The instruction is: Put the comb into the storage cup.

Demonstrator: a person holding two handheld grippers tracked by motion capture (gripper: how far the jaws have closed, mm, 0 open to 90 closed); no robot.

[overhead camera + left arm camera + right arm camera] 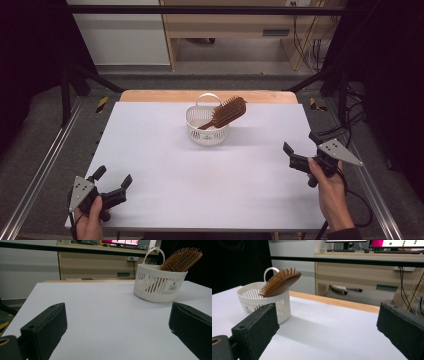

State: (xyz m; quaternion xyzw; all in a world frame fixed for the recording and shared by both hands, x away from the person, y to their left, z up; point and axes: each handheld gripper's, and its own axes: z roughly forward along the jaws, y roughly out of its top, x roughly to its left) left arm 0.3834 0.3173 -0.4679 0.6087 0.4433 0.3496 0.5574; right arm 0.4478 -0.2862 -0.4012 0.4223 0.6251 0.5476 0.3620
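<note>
Two tools, left tool and right tool, rest jaws apart, empty, at the counter's near corners. The hairbrush leans in the white basket, whose small label is unreadable.

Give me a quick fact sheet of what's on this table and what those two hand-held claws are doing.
Surface: white table
Container: white slotted basket with loop handle, upright, toward the far middle
Contents: wooden hairbrush, handle down inside, bristled head leaning out over the rim
Left gripper: open, holding nothing, near corner
Right gripper: open, holding nothing, right edge
Contact: neither gripper touches basket or brush
</note>
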